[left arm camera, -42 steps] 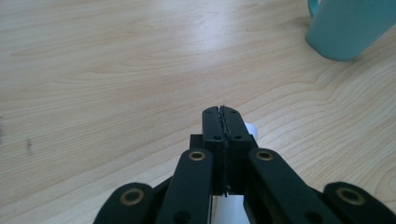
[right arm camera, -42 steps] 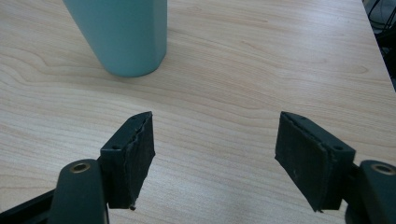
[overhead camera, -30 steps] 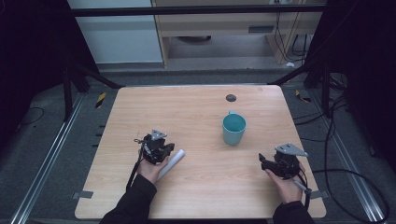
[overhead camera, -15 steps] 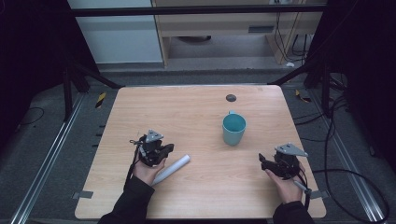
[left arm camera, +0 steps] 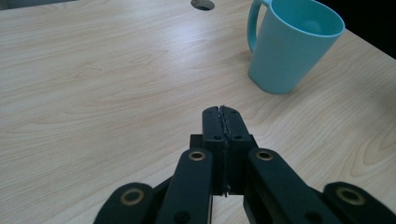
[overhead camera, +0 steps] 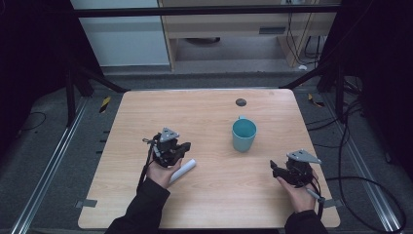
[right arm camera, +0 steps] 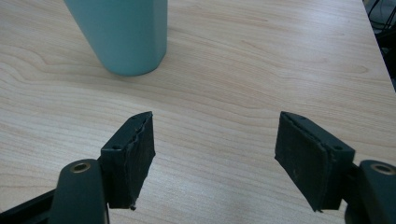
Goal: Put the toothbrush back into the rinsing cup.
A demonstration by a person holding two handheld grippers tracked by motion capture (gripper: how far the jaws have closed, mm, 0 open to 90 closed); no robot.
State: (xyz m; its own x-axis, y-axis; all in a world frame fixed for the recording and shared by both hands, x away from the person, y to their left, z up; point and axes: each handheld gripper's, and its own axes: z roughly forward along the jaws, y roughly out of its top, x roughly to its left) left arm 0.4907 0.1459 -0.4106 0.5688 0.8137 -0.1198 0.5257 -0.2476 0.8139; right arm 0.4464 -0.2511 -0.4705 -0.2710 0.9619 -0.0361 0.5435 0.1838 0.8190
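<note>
Left gripper (overhead camera: pixel 171 150) hovers with jaws pressed together and empty above the white tube (overhead camera: pixel 182 170) lying on the bench (overhead camera: pixel 204 112), right gripper (overhead camera: pixel 290 171) waits open near the teal mug (overhead camera: pixel 243 134) — best part those jaws first, then descend squarely over the tube.

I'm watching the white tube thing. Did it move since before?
No. The white tube lies at the same spot left of the teal mug; only the left gripper above it shifted.

Wooden table (overhead camera: pixel 146 112): teal mug (overhead camera: pixel 243 135), white tube (overhead camera: pixel 183 170)
</note>
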